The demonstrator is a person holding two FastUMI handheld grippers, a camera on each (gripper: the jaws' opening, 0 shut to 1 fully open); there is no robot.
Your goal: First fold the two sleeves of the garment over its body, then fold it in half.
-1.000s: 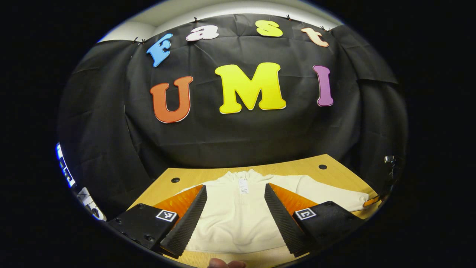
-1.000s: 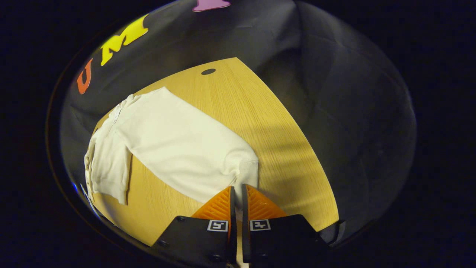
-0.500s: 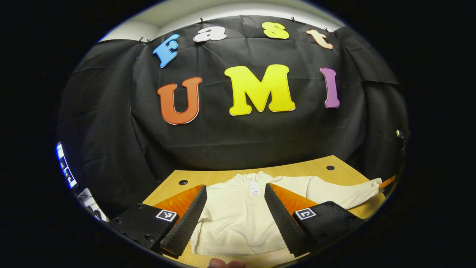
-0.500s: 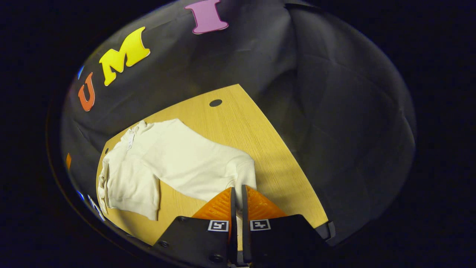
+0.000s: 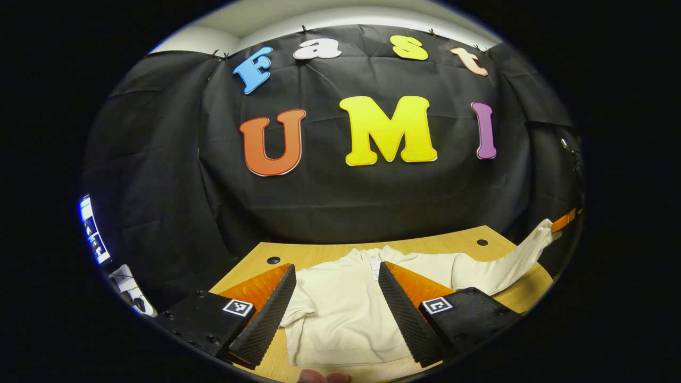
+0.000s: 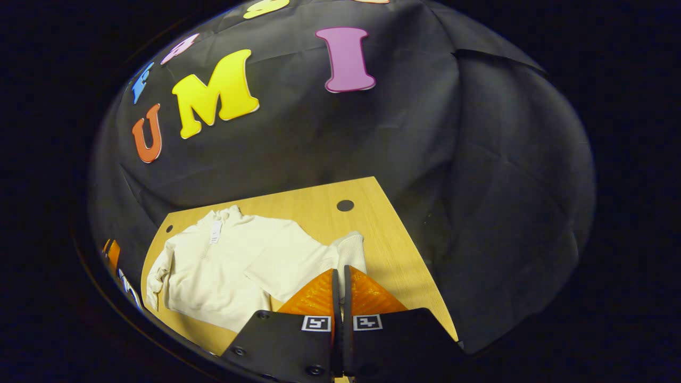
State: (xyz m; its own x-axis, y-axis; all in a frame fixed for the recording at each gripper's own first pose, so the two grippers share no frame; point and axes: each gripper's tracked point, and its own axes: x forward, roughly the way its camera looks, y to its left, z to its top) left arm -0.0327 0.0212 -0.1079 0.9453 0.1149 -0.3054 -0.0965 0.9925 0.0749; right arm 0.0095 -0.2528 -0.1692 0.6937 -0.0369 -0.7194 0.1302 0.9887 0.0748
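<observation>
One light wooden table (image 6: pixel 396 250) carries the whole job, and on it lies the cream, soft knit long-sleeved garment (image 6: pixel 213 271), spread collar-away from me with its body flat toward the left of the right gripper view. I judge the garment light, limp and non-slippery; it will drape and drag, not hold a shape, so any lifted part pulls the body with it. Its right sleeve (image 5: pixel 500 268) rises off the table toward the ribbed cuff (image 6: pixel 352 250), which I judge the correct place to take hold, being thicker and firmer than the sleeve cloth. My right gripper (image 6: pixel 338 284) has its fingers closed together on that cuff. My left gripper (image 5: pixel 336 303) hangs above the garment's body with fingers wide apart, gripping nothing.
</observation>
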